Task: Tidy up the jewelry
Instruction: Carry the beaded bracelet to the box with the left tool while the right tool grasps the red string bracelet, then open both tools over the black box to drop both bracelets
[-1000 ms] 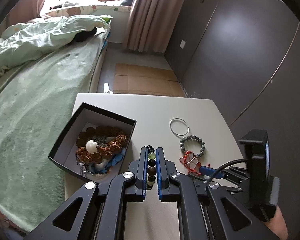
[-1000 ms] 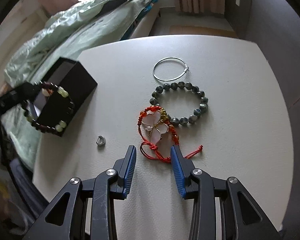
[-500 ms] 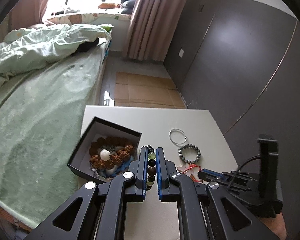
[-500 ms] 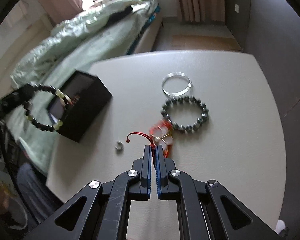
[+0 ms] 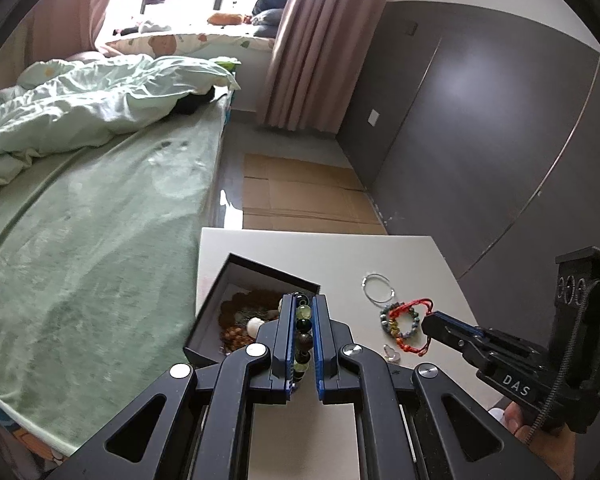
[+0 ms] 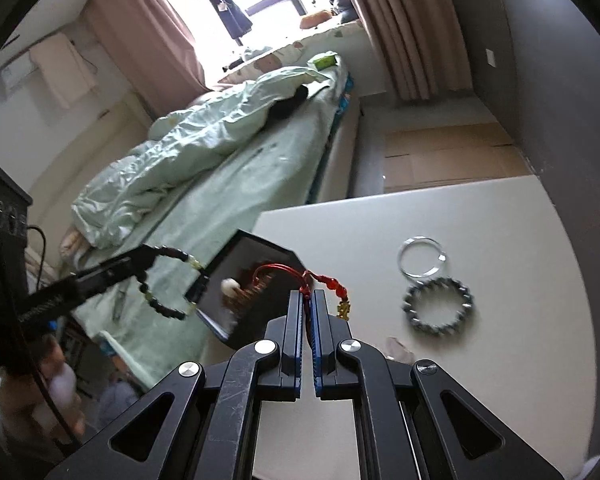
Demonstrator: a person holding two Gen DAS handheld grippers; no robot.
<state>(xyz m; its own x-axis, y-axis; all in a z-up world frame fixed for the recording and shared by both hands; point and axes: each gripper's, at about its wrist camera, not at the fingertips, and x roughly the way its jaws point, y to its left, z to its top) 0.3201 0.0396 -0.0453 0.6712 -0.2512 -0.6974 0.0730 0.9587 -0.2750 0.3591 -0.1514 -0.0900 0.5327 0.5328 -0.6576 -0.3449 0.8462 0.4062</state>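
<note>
My left gripper (image 5: 302,300) is shut on a dark and green bead bracelet (image 5: 302,328), held above the near edge of the black jewelry box (image 5: 236,276); the bracelet also shows hanging in the right wrist view (image 6: 168,284). My right gripper (image 6: 307,294) is shut on a red cord bracelet (image 6: 320,278) with a gold charm, lifted above the white table (image 6: 500,220) beside the box (image 6: 236,280). It also shows in the left wrist view (image 5: 410,306). The box holds brown bead strands and a white bead (image 5: 254,323).
A grey bead bracelet (image 6: 439,306) and a thin silver bangle (image 6: 421,256) lie on the table at right. A small clear piece (image 5: 391,353) lies near the front. A bed with green bedding (image 5: 80,220) runs along the table's left side.
My right gripper closed on the red cord bracelet and lifted it off the table toward the box. My left gripper rose and pulled back with the bead bracelet.
</note>
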